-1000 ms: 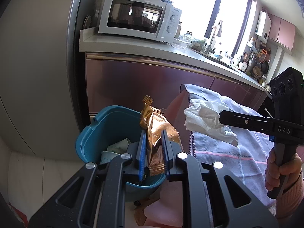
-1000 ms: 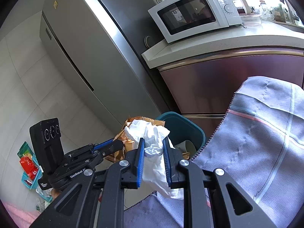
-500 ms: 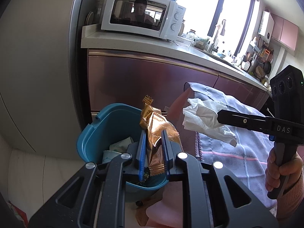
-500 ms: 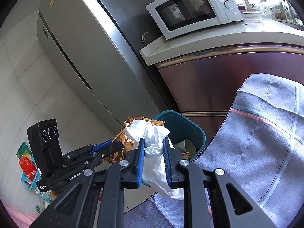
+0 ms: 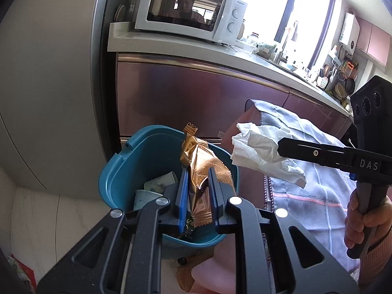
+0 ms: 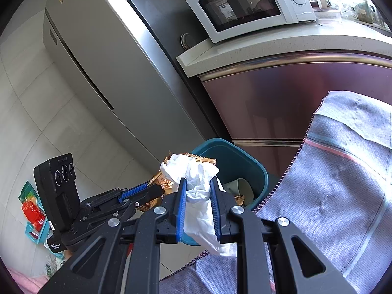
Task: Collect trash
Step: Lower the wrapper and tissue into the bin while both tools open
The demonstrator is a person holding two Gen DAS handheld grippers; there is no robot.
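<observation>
My left gripper [image 5: 198, 171] is shut on a copper-gold snack wrapper [image 5: 203, 164], held upright over the open teal bin [image 5: 117, 171]. Paper cups [image 5: 156, 186] lie inside the bin. To the right, my right gripper [image 5: 281, 147] is shut on a crumpled white tissue [image 5: 259, 152] just beyond the bin's right rim. In the right wrist view the right gripper [image 6: 198, 183] pinches the tissue [image 6: 193, 178] in front of the bin [image 6: 235, 161]; the left gripper [image 6: 149, 188] and the wrapper [image 6: 164, 183] sit at its left.
A table with a grey checked cloth [image 5: 313, 171] stands right of the bin. Behind it runs a maroon cabinet [image 5: 183, 93] with a white microwave [image 5: 186, 9] on the counter. A steel fridge [image 6: 103, 61] rises at the left. Packets lie on the floor [image 6: 31, 210].
Both grippers have eased a little closer to the bin with their loads; the bin now looks larger and nearer under the wrapper. Both grips are unchanged.
</observation>
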